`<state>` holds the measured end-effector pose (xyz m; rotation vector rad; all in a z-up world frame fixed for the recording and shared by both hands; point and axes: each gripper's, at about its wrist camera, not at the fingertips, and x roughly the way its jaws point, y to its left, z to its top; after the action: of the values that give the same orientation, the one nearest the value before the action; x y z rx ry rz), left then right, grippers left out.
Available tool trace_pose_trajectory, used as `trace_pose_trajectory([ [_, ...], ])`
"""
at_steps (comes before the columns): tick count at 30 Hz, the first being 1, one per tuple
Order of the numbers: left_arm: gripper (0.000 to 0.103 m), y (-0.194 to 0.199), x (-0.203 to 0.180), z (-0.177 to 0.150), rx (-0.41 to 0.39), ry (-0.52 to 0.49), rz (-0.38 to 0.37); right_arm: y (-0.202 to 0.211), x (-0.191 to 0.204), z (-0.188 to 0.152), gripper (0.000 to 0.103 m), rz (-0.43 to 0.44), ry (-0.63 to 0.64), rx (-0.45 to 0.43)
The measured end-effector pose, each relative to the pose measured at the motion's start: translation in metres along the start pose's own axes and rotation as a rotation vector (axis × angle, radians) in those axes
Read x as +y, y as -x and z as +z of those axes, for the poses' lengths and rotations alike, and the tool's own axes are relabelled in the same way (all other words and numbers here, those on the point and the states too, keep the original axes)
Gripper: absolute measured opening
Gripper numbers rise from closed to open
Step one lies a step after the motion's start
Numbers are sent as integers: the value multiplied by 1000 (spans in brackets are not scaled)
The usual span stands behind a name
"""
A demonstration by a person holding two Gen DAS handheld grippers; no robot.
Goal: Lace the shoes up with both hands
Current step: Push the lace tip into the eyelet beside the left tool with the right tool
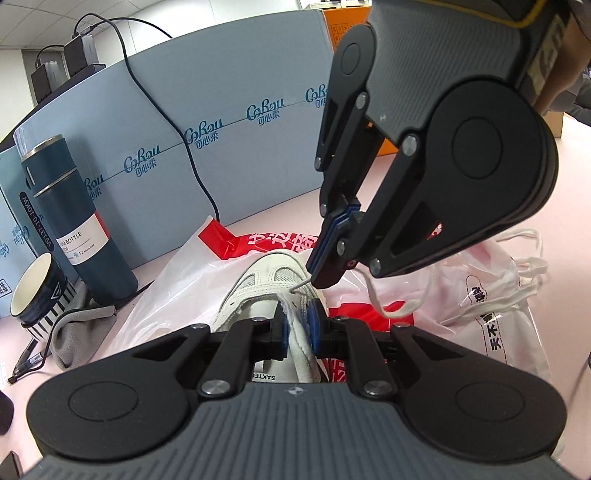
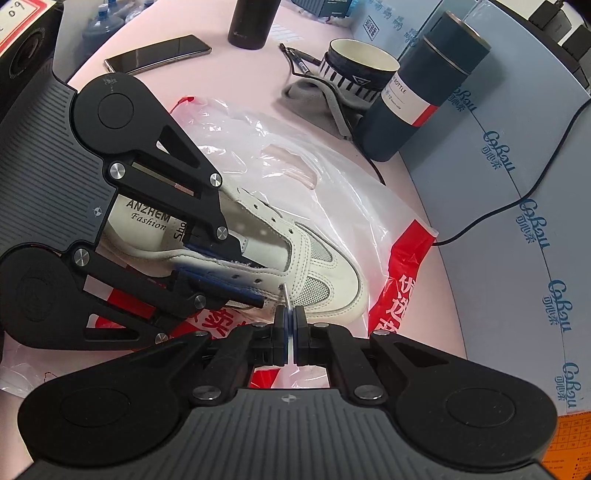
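A white sneaker (image 1: pixel 258 288) lies on a plastic bag (image 1: pixel 177 280); it also shows in the right wrist view (image 2: pixel 325 266). My left gripper (image 1: pixel 300 326) is shut on the shoe's eyelet flap (image 1: pixel 295 332) and shows in the right wrist view (image 2: pixel 236 273). My right gripper (image 2: pixel 290 325) is shut on the white lace (image 1: pixel 391 310), its stiff tip (image 2: pixel 286 297) touching an eyelet near the toe. In the left wrist view the right gripper (image 1: pixel 321 277) comes down from above, and the loose lace trails right over the bag.
A dark blue bottle (image 1: pixel 74 218), a striped cup (image 1: pixel 37 295), a grey cloth (image 1: pixel 77 332) and a pen (image 1: pixel 26 358) stand left. A blue cardboard wall (image 1: pixel 221 122) with a black cable (image 1: pixel 192 155) is behind. A phone (image 2: pixel 159 55) and a black bottle (image 2: pixel 251 22) lie farther off.
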<state>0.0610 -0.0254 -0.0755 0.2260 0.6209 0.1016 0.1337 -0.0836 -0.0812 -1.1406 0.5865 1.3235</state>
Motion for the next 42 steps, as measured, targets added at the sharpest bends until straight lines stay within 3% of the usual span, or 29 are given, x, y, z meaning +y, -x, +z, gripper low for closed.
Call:
trace_pose_trajectory([
  [42,14,11,-6,2,4,-100,50,-4,4,13,2,-5,115,76],
])
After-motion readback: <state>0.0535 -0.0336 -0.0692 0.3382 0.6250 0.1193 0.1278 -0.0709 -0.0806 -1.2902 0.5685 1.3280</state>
